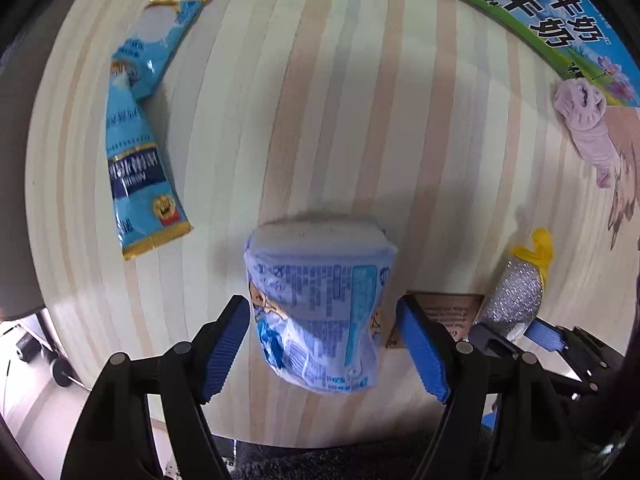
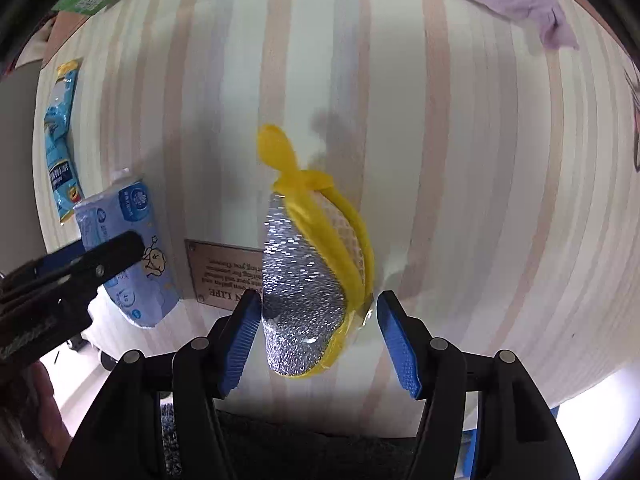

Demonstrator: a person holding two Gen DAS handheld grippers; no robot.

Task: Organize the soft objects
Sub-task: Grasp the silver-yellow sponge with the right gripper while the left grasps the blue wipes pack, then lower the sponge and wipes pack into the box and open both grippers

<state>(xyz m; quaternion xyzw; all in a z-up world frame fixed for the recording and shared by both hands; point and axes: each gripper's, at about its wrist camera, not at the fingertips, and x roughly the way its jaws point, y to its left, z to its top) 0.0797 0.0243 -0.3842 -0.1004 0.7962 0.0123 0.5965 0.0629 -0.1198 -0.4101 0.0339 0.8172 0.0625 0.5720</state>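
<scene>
A blue tissue pack (image 1: 320,300) lies on the striped table between the wide-open fingers of my left gripper (image 1: 326,350); the pads stand beside it, apart from it. It also shows in the right wrist view (image 2: 128,256). A silver and yellow scrub sponge (image 2: 316,280) sits between the open fingers of my right gripper (image 2: 318,338); the left pad is at its edge, the right pad is apart. The sponge also shows in the left wrist view (image 1: 520,284).
Two blue snack packets (image 1: 140,140) lie at the far left. A lilac cloth (image 1: 588,128) lies at the far right beside a green and blue milk carton (image 1: 560,12). A brown card (image 2: 224,272) lies between the pack and the sponge. The table's front edge is near.
</scene>
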